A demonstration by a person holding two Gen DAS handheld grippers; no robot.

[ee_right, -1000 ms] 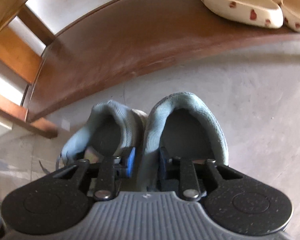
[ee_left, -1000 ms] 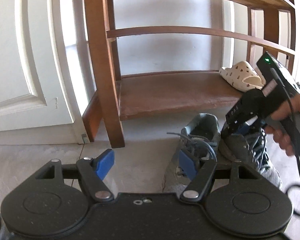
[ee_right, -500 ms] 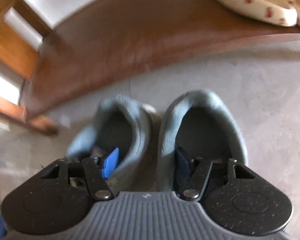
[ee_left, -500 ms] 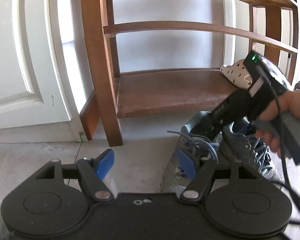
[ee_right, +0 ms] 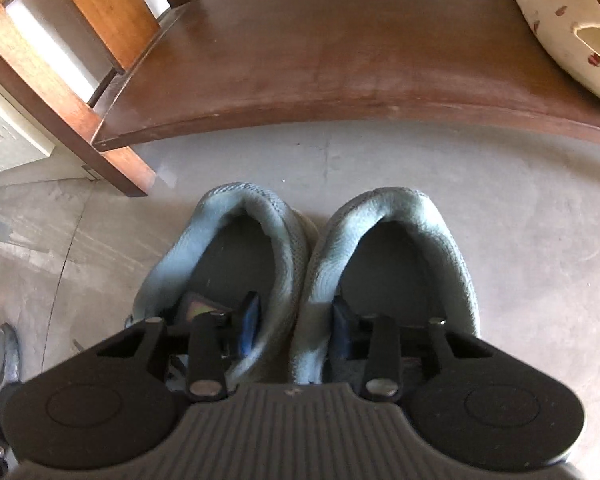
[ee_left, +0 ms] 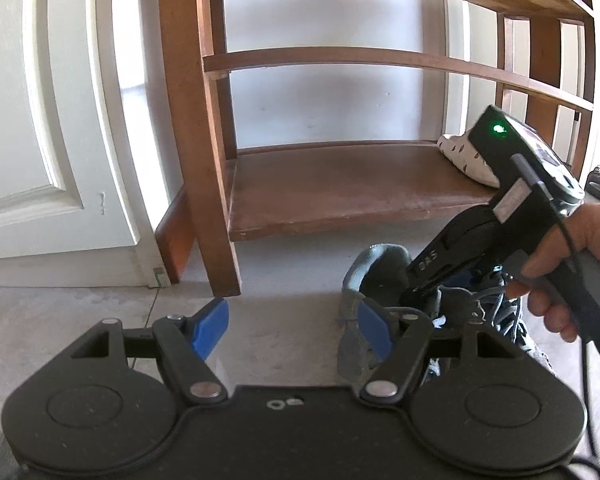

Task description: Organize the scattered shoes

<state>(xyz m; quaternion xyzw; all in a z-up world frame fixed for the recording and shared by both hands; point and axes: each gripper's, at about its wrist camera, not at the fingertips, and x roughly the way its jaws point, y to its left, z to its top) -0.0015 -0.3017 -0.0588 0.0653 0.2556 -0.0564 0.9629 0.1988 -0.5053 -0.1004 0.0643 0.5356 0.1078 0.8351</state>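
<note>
Right tool is pinching the 2 touching inner collars of the grey-blue sneakers, 1 blue finger sitting inside each shoe, jaws nearly closed on them. Sneakers are sitting side by side on the concrete floor, heels pointing at the wooden shoe rack, just in front of its bottom shelf. Left tool is hanging wide open, holding nothing, beside the sneakers. Cream patterned slipper is lying on the bottom shelf, right end.

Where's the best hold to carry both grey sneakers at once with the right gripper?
Pinch the two inner collar walls where the grey sneakers touch, coming from above, one finger in each opening. The right gripper already sits so, heels facing the shelf.
</note>
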